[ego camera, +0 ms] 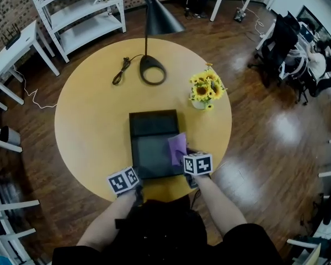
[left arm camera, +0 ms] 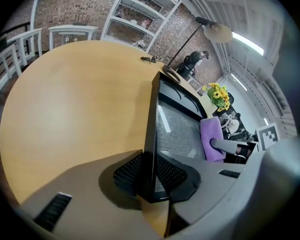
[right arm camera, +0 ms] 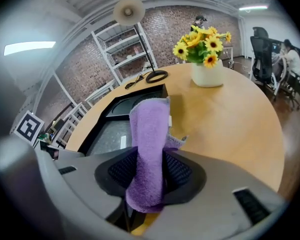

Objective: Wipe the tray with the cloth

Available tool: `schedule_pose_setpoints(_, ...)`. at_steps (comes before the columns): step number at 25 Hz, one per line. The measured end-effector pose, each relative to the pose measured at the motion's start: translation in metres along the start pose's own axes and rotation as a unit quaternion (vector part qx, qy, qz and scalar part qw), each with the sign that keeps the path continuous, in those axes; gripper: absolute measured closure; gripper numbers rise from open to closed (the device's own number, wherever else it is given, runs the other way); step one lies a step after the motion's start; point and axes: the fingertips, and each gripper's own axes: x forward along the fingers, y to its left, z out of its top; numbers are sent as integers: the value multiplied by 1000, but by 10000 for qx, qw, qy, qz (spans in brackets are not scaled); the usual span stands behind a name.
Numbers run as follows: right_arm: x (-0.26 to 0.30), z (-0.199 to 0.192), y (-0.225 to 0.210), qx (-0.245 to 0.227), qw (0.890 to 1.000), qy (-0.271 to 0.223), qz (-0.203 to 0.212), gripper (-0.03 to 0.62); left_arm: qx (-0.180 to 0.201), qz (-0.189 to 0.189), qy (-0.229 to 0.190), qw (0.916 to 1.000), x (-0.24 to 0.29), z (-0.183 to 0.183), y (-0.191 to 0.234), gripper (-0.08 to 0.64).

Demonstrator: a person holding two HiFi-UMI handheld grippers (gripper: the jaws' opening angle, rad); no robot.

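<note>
A round wooden table [ego camera: 88, 126] carries the dark rectangular tray [ego camera: 149, 150], which lies near the table's edge closest to the person. A white shelf unit [ego camera: 77, 10] stands on the floor well beyond the tray's far left. The black lamp [ego camera: 153, 68] sits on the table past the tray's far edge, with its cord [ego camera: 121, 70] trailing to the left. A vase of sunflowers [ego camera: 207, 90] stands near the tray's far right corner, apart from it. The purple cloth [ego camera: 178, 147] drapes over the tray's right edge, pinched between the right gripper's [right arm camera: 149, 170] jaws. The left gripper [left arm camera: 151, 176] clamps the tray's near left rim.
</note>
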Motion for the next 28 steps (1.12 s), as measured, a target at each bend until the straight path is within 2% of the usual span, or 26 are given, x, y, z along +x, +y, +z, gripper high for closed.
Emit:
schedule_pose_setpoints(5,-13,-29,9,66,10000,33,29,442,-248,130,85,9996,1,0,6,491)
schedule_pose_setpoints(12,-33,-49,15,528,9983,-222,122,442,-217,88,169,9996,0,2,2,489)
schedule_pose_setpoints(14,-34,-52,16,516,9984,-217,105,447,-175,58,214,9996,0,2,2,488)
schedule_pose_setpoints(18,-27,-49,13,143,9999,17,-44,469,-156,-48,274,9995,-1,0,1,488)
schedule_pose_setpoints(22,-8,-20,9,-441,9986,258,-112,477,-446,-118,376,9982,-2,-4,3,488)
schedule_pose_setpoints(25,13,8,13,-1223,9911,527,-20,479,-857,-51,437,9953,-6,-13,7,486)
schedule_pose_setpoints(28,34,34,24,-1954,9771,798,277,480,-1523,121,330,9877,-10,-17,14,480)
